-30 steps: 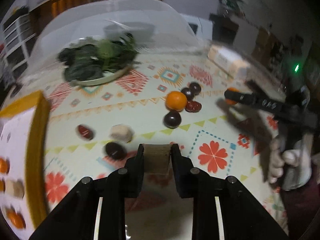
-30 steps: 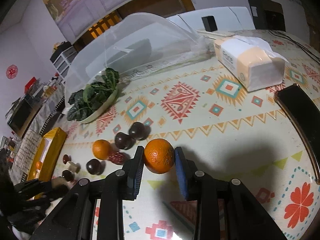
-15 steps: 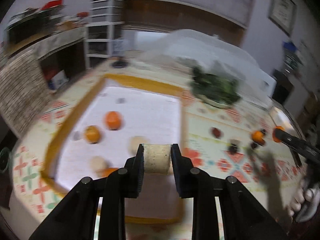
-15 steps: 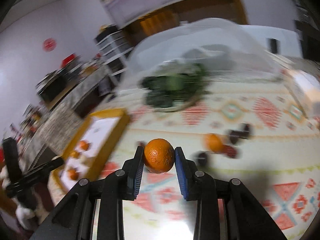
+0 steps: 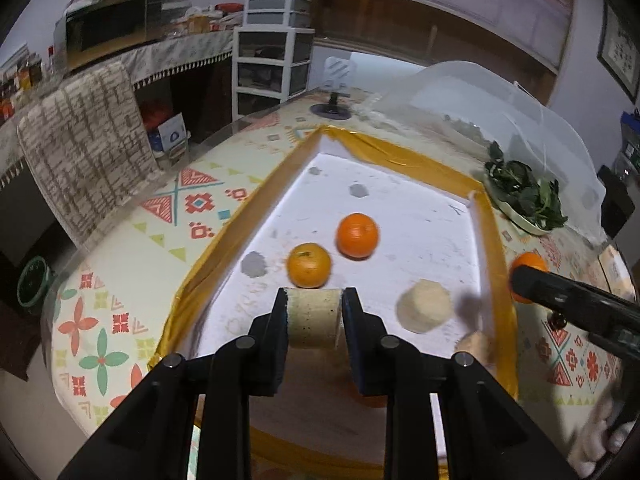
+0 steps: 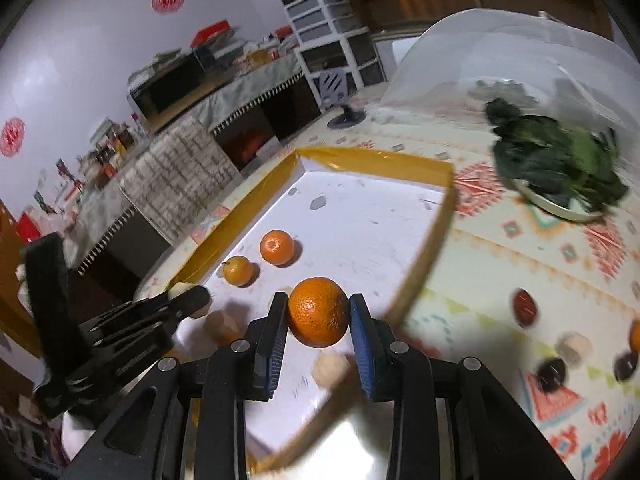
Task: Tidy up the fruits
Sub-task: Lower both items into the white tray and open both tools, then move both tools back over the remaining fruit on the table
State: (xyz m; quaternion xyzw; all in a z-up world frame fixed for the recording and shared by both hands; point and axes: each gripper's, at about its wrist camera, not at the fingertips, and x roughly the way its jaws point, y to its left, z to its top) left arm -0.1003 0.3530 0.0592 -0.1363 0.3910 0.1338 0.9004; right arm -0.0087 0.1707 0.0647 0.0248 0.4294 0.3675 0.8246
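My left gripper (image 5: 314, 316) is shut on a pale beige cylinder-shaped fruit piece (image 5: 312, 318), held over the white tray with a yellow rim (image 5: 400, 162). Two oranges (image 5: 357, 235) lie in the tray, with a pale peeled fruit (image 5: 423, 311) beside them. My right gripper (image 6: 319, 320) is shut on an orange (image 6: 318, 312), above the tray's near right edge (image 6: 430, 240). The left gripper shows at the left of the right wrist view (image 6: 188, 300). The right gripper shows at the right of the left wrist view (image 5: 524, 280). Dark and pale fruits (image 6: 551, 374) lie on the patterned tablecloth.
A plate of leafy greens (image 6: 560, 168) sits by a clear mesh food cover (image 6: 500, 52) behind the tray. A small fan (image 5: 334, 92) stands at the table's far edge. Drawers (image 5: 274, 40) and shelves stand beyond the table.
Both grippers have swung left from the loose fruits on the cloth to the tray, each still holding its fruit. The tray now fills both views.
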